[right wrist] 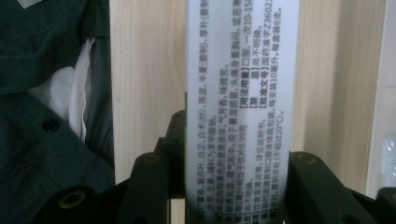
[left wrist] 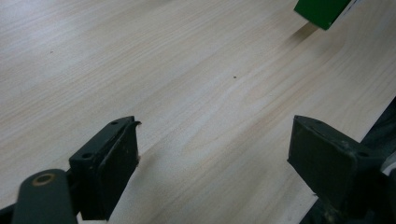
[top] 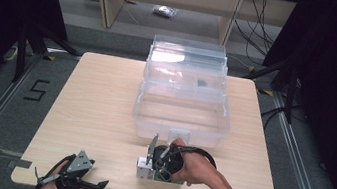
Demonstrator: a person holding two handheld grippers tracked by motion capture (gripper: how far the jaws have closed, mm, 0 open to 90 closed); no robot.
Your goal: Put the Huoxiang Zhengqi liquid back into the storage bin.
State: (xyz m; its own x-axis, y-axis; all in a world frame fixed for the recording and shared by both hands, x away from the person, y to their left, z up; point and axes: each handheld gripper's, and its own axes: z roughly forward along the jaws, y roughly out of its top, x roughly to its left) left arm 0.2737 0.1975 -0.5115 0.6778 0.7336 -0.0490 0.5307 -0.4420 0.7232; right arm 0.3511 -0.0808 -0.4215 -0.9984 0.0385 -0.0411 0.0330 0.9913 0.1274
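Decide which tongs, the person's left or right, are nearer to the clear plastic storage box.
Right. The right tongs, shut on a small carton, sit just before the clear plastic storage box. The left tongs lie open at the table's near edge, farther off.

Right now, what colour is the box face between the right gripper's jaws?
White with black print, clearest in the right gripper view: box.

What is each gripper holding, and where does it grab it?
The right gripper clamps a small printed box by its two long sides, near one end. The left gripper is open and holds nothing.
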